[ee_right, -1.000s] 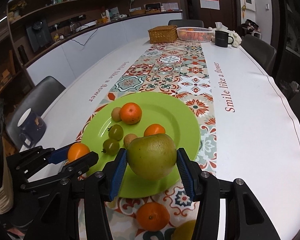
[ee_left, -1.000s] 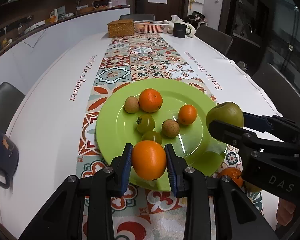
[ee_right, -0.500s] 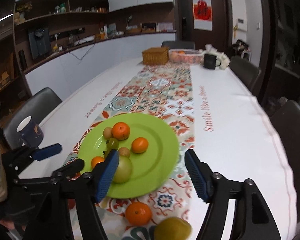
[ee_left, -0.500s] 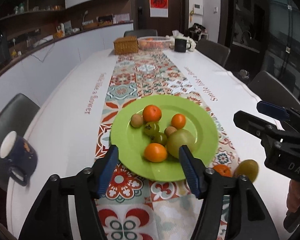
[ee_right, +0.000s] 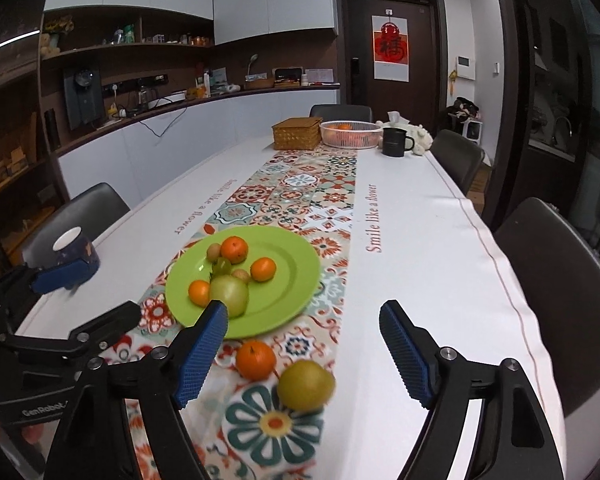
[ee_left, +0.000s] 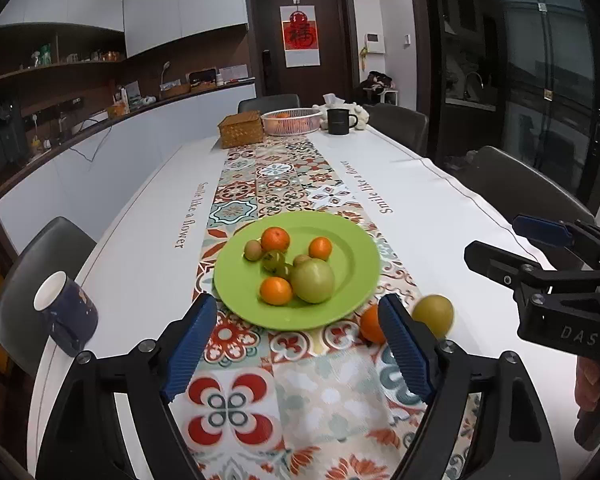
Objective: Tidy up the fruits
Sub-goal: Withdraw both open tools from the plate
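Fruit sits heaped on the green plate [ee_left: 352, 248] at the centre of the left wrist view: a large green apple [ee_left: 312, 280] touching a near orange [ee_left: 276, 290], with two more oranges, green tomatoes and small brown fruits behind them. The plate rests on the patterned table runner [ee_left: 276, 176] of a long white table [ee_left: 148, 240].

The left gripper [ee_left: 300, 344] fills the lower part of that view, its blue pads spread wide and still opening, nothing between them but runner. Just past its right-hand pad, off the plate, lie a loose orange [ee_left: 370, 324], partly hidden by the pad, and a yellow-green fruit [ee_left: 434, 314].

In the right wrist view the right gripper [ee_right: 304, 352] is likewise wide and opening, empty; the loose orange [ee_right: 256, 360] and yellow-green fruit [ee_right: 306, 384] lie on the runner between its pads, untouched. Its left-hand pad overlaps the plate's near rim.

A dark blue mug [ee_left: 66, 312] stands at the left table edge. At the far end, upper centre, stand a wicker box [ee_left: 241, 129], a pink basket [ee_left: 292, 121] and a black mug [ee_left: 339, 121]. Dark chairs [ee_right: 560, 280] line the sides.
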`<state>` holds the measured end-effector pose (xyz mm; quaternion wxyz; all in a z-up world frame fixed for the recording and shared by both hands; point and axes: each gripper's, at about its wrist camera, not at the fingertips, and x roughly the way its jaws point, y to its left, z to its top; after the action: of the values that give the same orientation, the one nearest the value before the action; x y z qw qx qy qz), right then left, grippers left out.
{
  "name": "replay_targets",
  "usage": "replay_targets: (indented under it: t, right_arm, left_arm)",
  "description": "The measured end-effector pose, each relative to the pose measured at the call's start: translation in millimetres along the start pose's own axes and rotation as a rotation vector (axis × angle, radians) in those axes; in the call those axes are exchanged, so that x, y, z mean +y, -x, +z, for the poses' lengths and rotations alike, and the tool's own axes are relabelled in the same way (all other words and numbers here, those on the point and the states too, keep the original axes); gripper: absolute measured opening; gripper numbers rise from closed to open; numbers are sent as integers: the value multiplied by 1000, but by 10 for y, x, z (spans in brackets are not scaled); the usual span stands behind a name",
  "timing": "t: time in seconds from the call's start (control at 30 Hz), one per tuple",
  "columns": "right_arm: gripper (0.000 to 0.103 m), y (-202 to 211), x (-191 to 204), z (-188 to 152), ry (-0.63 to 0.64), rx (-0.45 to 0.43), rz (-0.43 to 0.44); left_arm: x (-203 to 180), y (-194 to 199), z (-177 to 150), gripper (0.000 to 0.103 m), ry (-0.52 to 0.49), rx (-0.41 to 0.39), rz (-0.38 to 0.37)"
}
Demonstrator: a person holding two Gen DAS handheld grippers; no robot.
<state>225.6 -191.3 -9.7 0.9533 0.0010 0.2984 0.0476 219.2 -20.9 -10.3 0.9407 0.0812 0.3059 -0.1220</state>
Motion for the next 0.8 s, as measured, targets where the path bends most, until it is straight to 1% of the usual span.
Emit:
replay_targets:
  t: [0.2, 0.4, 0.57, 0.7, 0.8]
  right_arm:
    - [79, 194, -64, -144, 15, -3, -13]
    - [79, 279, -44, -242, 61, -6, -24]
    - [79, 252, -44, -335, 75, 19, -23]
    - [79, 186, -46, -404, 89, 41, -27]
    - [79, 115, -46, -441, 98, 60, -25]
  left_arm:
    - [-128, 139, -128, 84, -22, -19, -9]
    - [-195, 151, -216, 84, -33, -15, -26]
    - [-230, 82, -247, 84, -70, -26, -39]
    - [-252, -34, -262, 83, -99, -27, -72]
    - [-282, -137, -273, 82, -129, -21, -93]
